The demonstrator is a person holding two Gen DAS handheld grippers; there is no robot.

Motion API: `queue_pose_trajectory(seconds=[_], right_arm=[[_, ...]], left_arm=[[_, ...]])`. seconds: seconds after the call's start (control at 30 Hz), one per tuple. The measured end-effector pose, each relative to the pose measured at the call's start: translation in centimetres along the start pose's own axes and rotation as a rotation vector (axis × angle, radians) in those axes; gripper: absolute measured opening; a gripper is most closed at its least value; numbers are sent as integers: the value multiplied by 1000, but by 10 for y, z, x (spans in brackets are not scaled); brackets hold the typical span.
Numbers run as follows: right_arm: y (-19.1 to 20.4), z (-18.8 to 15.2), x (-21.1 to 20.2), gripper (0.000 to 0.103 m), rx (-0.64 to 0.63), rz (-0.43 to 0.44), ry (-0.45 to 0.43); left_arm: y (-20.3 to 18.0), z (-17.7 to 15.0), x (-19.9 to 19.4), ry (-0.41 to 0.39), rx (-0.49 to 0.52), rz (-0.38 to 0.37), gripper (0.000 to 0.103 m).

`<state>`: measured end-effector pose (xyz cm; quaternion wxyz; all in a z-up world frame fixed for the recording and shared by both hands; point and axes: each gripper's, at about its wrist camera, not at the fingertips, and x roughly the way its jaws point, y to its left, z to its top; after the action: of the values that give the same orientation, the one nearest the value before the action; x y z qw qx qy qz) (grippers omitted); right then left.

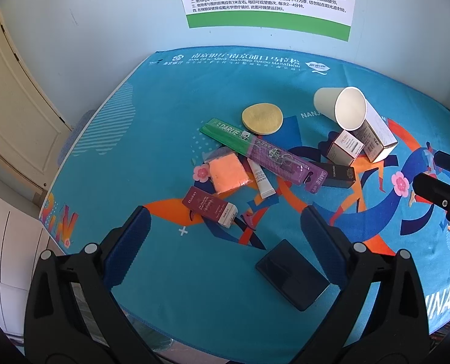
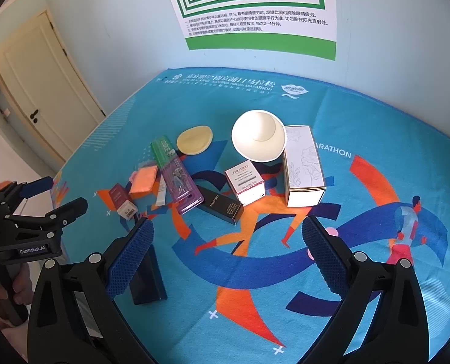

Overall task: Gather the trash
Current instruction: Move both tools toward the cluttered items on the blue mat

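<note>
Left hand-held gripper (image 1: 225, 224) spread wide, nothing between fingers, hovering over near edge of counter (image 1: 170, 97) with blue marathon cloth. Right hand-held gripper (image 2: 228, 236) also wide apart, holding nothing, above cloth.

Nearest: dark flat card case (image 1: 291, 276) lying just ahead of left fingers. Beyond that: maroon box (image 1: 209, 206), then orange packet in clear bag (image 1: 228, 173), white tube (image 1: 261, 182), black Tom Ford box (image 1: 337, 176). Long Darlie toothbrush pack (image 1: 264, 151), green and purple, lying diagonally over tube and touching black box. To the right: small Shiseido box (image 2: 246, 185) just beside tall white floral box (image 2: 304, 166). Paper cup (image 2: 258, 136) tipped on its side, leaning on both boxes, mouth facing cameras. Yellow round pad (image 1: 261, 119) flat behind toothbrush pack. Farthest: green-and-white eye chart poster (image 2: 255, 9) on wall, cream door (image 2: 42, 85) at left.
</note>
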<state>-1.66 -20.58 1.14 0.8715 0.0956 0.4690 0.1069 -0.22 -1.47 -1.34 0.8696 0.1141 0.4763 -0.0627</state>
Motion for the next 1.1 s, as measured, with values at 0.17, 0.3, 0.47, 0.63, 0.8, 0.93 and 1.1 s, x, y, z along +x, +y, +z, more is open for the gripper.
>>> queue_pose_trajectory(seconds=[0.17, 0.3, 0.47, 0.63, 0.8, 0.93, 1.1], right_arm=[[1, -2, 2, 97, 3, 12, 12], [2, -2, 3, 97, -1, 17, 13], [2, -3, 3, 97, 0, 18, 13], [0, -3, 3, 97, 6, 19, 16], [0, -3, 3, 97, 6, 20, 17], [0, -3, 3, 97, 3, 20, 16], [0, -3, 3, 97, 4, 20, 17]], left_arm=[[-1, -1, 0, 0, 1, 2, 97], [-2, -1, 2, 2, 4, 4, 97], [-2, -2, 2, 4, 1, 2, 97], [0, -3, 3, 8, -2, -1, 97], [-1, -3, 4, 7, 3, -1, 97], [-2, -3, 3, 7, 4, -1, 97], [-2, -3, 3, 9, 3, -2, 97]])
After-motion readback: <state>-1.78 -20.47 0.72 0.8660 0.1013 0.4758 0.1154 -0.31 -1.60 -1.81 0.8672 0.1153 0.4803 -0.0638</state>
